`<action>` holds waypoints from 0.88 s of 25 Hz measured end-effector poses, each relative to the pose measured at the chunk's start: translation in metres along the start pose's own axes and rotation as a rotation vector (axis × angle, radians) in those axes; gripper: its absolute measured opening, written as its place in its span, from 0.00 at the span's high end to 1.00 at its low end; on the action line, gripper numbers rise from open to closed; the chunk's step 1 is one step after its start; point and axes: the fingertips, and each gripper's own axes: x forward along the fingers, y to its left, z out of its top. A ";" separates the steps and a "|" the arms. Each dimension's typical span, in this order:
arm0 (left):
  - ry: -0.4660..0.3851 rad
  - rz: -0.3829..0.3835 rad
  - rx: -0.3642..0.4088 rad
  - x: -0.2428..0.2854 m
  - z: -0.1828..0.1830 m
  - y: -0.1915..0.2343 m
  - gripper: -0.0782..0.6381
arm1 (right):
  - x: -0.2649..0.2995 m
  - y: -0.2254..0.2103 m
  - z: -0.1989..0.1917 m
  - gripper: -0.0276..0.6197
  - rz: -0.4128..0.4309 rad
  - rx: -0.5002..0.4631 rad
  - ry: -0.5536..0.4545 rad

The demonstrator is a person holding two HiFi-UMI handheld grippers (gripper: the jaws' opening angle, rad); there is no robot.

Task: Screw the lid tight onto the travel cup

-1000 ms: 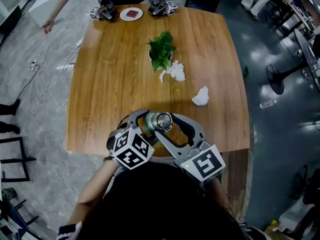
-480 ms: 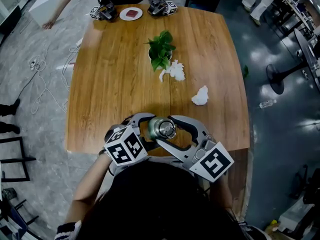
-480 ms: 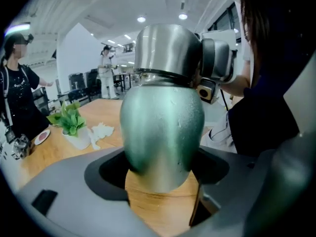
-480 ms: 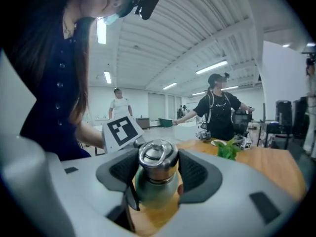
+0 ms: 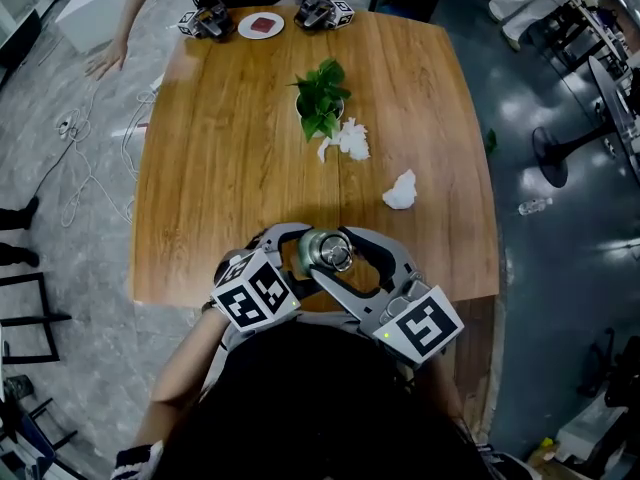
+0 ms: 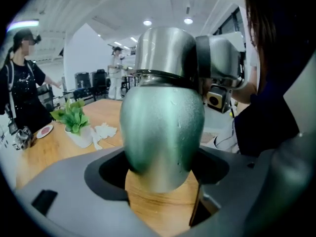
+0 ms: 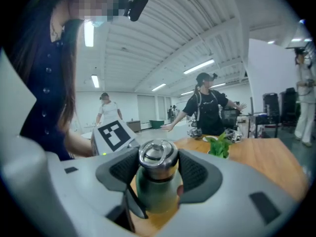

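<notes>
The travel cup, green-bodied (image 6: pixel 162 127) with a steel lid (image 5: pixel 330 249), is held tilted over the near edge of the wooden table (image 5: pixel 230 168). My left gripper (image 5: pixel 296 252) is shut on the cup's green body, which fills the space between its jaws (image 6: pixel 160 172). My right gripper (image 5: pixel 345 258) is shut on the lid (image 7: pixel 157 154), its dark pads pressing both sides just above the green body (image 7: pixel 155 191). In the left gripper view, a right finger (image 6: pixel 217 58) rests against the lid (image 6: pixel 165 51). The cup's base is hidden.
A potted plant (image 5: pixel 322 103) stands mid-table with crumpled tissues (image 5: pixel 350 141) (image 5: pixel 401 192) beside it. At the far edge lie a small plate (image 5: pixel 262 25) and two other grippers (image 5: pixel 205 21) (image 5: pixel 322 13). A person's hand (image 5: pixel 105 61) reaches in at far left.
The left gripper's marker cube has tilted and shifted slightly left, and the cup has nudged a little with it. Both grippers stay closed on the cup and lid.
</notes>
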 end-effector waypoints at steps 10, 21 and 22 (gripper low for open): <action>0.001 0.101 -0.014 -0.001 0.000 0.010 0.35 | 0.001 -0.006 0.004 0.57 -0.015 0.083 -0.036; -0.009 0.020 0.041 -0.001 0.003 0.000 0.35 | -0.009 0.000 0.009 0.57 0.104 0.058 -0.027; -0.008 0.018 0.045 0.000 0.004 -0.001 0.35 | -0.008 0.001 0.006 0.57 0.099 0.046 -0.009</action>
